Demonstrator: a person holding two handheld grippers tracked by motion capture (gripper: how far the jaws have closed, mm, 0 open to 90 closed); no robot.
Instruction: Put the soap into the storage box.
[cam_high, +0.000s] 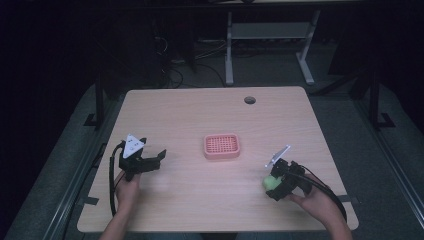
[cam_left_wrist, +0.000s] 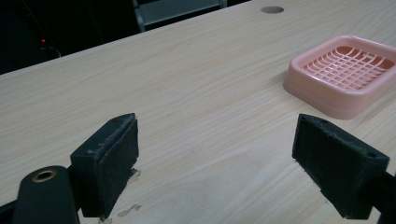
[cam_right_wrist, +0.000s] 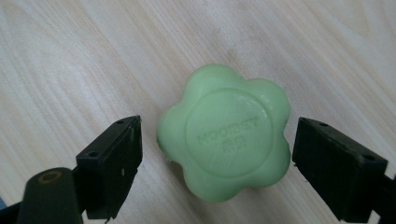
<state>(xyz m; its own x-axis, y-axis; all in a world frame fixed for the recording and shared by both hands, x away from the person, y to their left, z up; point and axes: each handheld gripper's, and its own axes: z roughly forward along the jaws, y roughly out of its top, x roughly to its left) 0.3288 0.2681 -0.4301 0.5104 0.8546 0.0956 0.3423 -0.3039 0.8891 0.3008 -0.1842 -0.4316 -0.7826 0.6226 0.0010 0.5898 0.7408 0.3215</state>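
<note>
Right gripper view: open right tool straddles green flower-shaped soap on table.

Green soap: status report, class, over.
Right gripper open, fingers flanking green soap on table. Left gripper open, empty. Pink soap dish unobstructed.

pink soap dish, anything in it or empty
Empty: the pink soap dish shows only its bare grid; the green soap lies on the table.

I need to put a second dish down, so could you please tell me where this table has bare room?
Most of the wooden table is bare: the far strip between the pink soap dish and the round cable hole, and the near middle between the left gripper and right gripper. Crowded: around the green soap.
</note>
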